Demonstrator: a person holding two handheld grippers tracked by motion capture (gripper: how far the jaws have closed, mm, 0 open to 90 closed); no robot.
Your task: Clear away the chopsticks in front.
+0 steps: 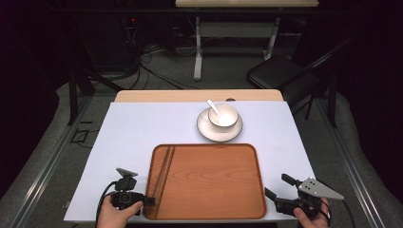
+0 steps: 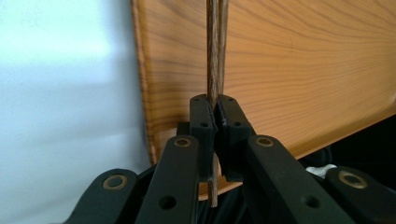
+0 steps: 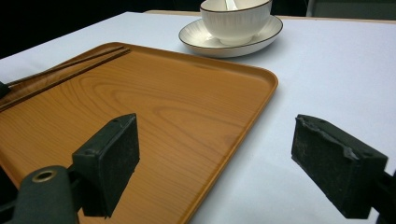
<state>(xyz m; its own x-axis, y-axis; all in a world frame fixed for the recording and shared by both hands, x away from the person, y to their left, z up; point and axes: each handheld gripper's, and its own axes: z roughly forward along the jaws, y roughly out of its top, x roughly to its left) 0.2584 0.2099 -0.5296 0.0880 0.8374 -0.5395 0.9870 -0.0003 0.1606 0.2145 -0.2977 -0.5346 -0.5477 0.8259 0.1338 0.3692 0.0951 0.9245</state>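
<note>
The chopsticks (image 1: 162, 167) lay along the left side of the wooden tray (image 1: 209, 183) in the high view, their near ends meeting the left gripper (image 1: 148, 201), which sat at the tray's near left corner in the person's left hand (image 1: 116, 213); the right gripper (image 1: 278, 194) rested off the tray's near right corner with its jaws spread and nothing between them, and a bowl (image 1: 223, 115) with a spoon (image 1: 213, 108) stood on a saucer (image 1: 205, 128) well ahead of both, on the white tabletop (image 1: 128, 133). In the left gripper view, the jaws were closed on the chopsticks (image 2: 215, 56), which ran straight ahead over the tray (image 2: 303, 65); whether both sticks were firmly pinched was hard to make out. In the right gripper view, the jaws stood wide apart over the tray's (image 3: 187, 112) edge, the chopsticks (image 3: 65, 70) far to its left and the bowl (image 3: 236, 18) ahead, cut off at the top. The step looked like lifting the chopsticks; the next move would call for a level, steady raise.
</note>
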